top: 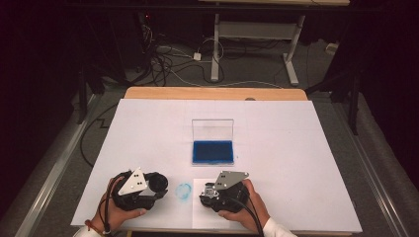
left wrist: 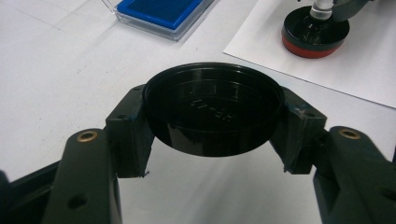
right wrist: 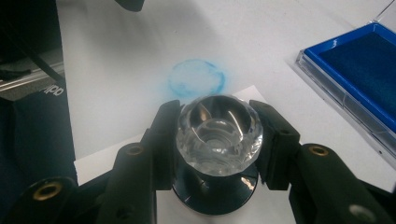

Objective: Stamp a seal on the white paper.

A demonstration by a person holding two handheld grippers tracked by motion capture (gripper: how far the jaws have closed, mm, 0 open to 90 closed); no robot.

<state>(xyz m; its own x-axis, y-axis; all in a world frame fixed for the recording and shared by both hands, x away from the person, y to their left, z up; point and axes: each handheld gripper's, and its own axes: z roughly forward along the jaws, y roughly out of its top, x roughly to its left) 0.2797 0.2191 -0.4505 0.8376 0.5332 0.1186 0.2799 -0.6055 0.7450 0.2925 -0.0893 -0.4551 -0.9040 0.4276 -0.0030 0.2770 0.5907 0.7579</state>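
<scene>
Nearest us, our right gripper [right wrist: 217, 140] clamps the stamp [right wrist: 218, 135] upright on the paper sheet [top: 207, 217]; our left gripper [left wrist: 212, 126] grips its black cap [left wrist: 212, 109]. The open ink pad [top: 213, 152] lies straight ahead, nearer the right hand.

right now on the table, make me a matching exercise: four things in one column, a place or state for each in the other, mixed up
Things
1. black round cap
2. stamp with clear faceted knob
3. blue ink pad
4. blue ring smudge

Places or states
a. lies in an open clear case at the table's middle
b. clamped in the left gripper
c. on the white table cover between the two grippers
d. stands on a white paper sheet, held by the right gripper

Pairs: 1-b, 2-d, 3-a, 4-c
</scene>
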